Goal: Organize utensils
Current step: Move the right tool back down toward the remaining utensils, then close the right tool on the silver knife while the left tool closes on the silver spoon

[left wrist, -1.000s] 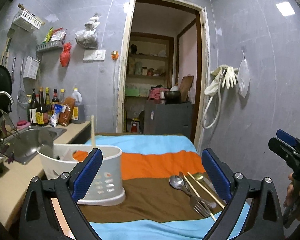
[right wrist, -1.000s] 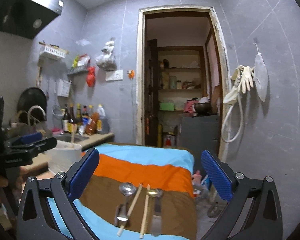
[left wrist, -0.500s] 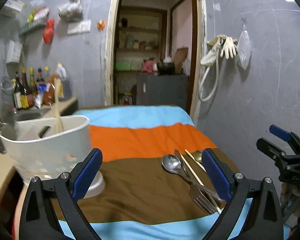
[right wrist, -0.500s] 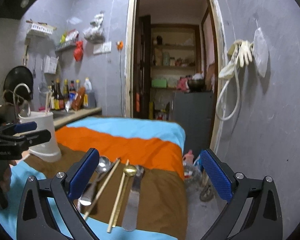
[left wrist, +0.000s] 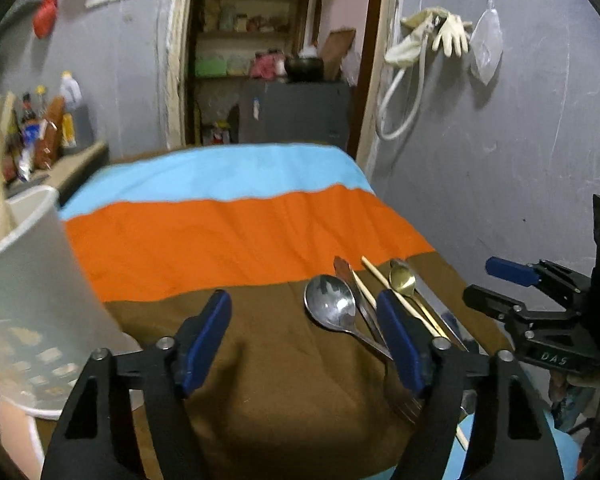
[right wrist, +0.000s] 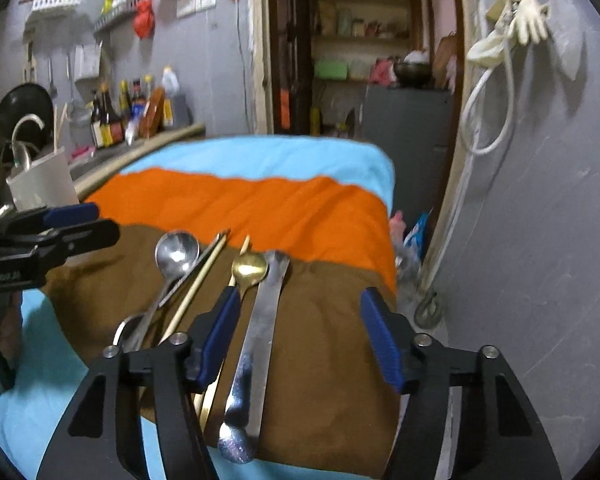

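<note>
Both grippers, jaws apart and just narrowing on nothing: the right gripper [right wrist: 300, 332] should straddle the steel knife [right wrist: 266, 320], apparently a knife, and the left gripper [left wrist: 304, 336] shift right over the silver spoon [left wrist: 332, 308].

Both views are taken from low and close above the striped cloth [left wrist: 236, 240], angled downward toward the doorway [right wrist: 360, 48]. The left wrist view is set beside the white holder [left wrist: 28, 292]; the right, nearer the wall. The utensil cluster [right wrist: 204, 276] is shared, though its edges are somewhat blurred.
</note>
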The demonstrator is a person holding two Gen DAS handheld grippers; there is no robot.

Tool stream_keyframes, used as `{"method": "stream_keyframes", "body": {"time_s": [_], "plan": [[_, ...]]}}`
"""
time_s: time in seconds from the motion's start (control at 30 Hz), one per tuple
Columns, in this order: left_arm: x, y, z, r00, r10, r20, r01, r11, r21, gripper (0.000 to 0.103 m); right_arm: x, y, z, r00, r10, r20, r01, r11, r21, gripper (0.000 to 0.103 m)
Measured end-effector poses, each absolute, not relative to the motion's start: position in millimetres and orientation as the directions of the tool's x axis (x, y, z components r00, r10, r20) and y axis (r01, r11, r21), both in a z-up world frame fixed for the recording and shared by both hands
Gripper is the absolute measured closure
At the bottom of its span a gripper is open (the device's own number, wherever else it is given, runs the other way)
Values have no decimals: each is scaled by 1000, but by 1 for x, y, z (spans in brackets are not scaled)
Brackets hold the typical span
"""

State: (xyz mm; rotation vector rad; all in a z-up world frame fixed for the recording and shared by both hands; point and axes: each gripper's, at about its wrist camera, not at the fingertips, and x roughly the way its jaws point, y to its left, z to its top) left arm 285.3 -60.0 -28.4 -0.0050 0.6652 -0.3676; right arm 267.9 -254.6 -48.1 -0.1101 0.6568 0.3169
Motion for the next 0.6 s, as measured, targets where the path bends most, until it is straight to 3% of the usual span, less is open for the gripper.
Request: {"method": "stream_keyframes", "body": {"time_s": [0.23, 0.6], "plan": [[315, -54, -41, 616, -396, -681, 338, 914, -225, 62, 288, -244, -59, 674, 250, -695, -355, 935, -7, 59], [351, -45, -50, 505, -495, -707, 342, 867, -362, 78, 304, -230, -63, 626, 236, -743, -382, 924, -28, 59]]}}
